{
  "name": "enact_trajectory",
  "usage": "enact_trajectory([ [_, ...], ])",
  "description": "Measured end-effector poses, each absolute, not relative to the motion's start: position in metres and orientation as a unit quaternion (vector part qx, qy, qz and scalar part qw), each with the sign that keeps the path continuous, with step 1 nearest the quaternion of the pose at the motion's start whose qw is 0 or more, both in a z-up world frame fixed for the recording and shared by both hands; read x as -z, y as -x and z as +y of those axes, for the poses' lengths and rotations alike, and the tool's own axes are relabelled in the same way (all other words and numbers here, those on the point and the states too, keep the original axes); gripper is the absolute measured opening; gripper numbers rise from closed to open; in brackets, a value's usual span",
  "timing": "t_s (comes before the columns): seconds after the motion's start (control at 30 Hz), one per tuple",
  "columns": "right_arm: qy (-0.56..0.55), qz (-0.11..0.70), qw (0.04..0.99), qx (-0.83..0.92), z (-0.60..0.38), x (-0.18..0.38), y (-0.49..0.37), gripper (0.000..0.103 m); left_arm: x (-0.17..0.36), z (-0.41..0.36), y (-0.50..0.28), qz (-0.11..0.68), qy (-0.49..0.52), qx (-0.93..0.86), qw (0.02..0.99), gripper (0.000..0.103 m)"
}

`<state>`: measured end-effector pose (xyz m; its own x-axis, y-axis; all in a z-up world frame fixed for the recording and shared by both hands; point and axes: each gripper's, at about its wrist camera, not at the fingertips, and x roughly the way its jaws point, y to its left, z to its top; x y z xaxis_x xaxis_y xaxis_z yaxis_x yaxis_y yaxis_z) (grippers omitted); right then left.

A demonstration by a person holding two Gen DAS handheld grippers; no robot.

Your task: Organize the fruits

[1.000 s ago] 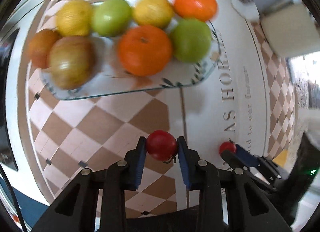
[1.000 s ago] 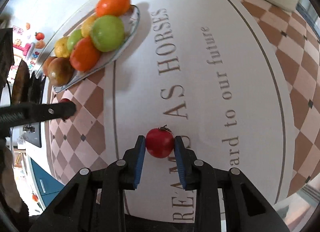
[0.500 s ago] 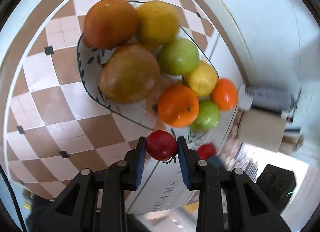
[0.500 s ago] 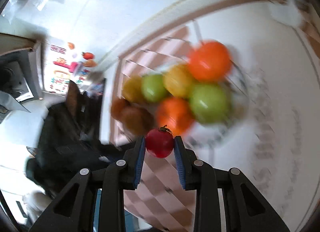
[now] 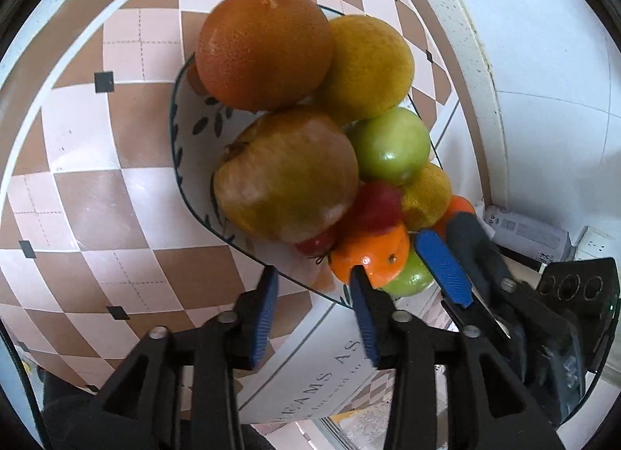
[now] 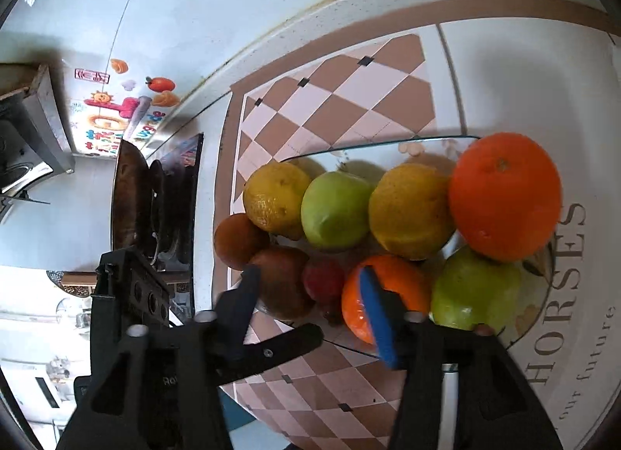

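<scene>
Looks like the drop-off step: both grippers sit at the near rim of the plate (image 5: 176, 147) with their jaws spread wide and nothing between them. The left gripper (image 5: 312, 308) and right gripper (image 6: 310, 302) flank 2 small red fruits (image 5: 378, 203) (image 5: 316, 244), one blurry, wedged between the brown fruit (image 5: 287, 174) and an orange (image 5: 370, 256). Next move, I'd guess: back both out straight without nudging the pile.
</scene>
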<state>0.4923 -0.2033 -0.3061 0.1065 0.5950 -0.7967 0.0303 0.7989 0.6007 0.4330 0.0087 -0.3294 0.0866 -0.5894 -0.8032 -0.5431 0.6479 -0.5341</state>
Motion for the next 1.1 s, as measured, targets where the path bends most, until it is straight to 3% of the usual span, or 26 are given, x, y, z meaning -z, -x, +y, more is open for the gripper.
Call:
enact_trajectory([
  [0.1, -0.241, 0.638, 0.705, -0.194, -0.214, 0.3, -0.488, 0.063, 0.323, 0.008, -0.433, 0.677, 0.405, 0.02, 0.615, 0.044],
  [0.2, -0.22, 0.635, 0.718, -0.179, -0.224, 0.291, -0.481, 0.078, 0.312, 0.01, -0.431, 0.68, 0.367, 0.019, 0.635, 0.066],
  [0.3, -0.168, 0.629, 0.744, -0.152, -0.23, 0.278, -0.468, 0.084, 0.295, 0.008, -0.425, 0.681, 0.284, 0.011, 0.675, 0.072],
  [0.33, -0.144, 0.626, 0.753, -0.139, -0.23, 0.274, -0.463, 0.087, 0.289, 0.007, -0.422, 0.682, 0.242, 0.004, 0.69, 0.077],
  [0.37, -0.117, 0.625, 0.762, -0.126, -0.229, 0.27, -0.458, 0.09, 0.285, 0.006, -0.419, 0.682, 0.218, -0.001, 0.698, 0.092],
  [0.4, -0.095, 0.623, 0.768, -0.116, -0.228, 0.267, -0.452, 0.092, 0.28, 0.004, -0.416, 0.68, 0.178, -0.01, 0.712, 0.097],
  [0.63, -0.002, 0.604, 0.795, -0.053, -0.224, 0.247, -0.408, 0.095, 0.254, 0.006, -0.398, 0.652, 0.074, -0.039, 0.753, 0.097],
  [1.1, -0.041, 0.537, 0.843, -0.002, -0.21, 0.166, -0.306, 0.095, 0.169, 0.0, -0.343, 0.554, 0.002, -0.009, 0.832, 0.097],
])
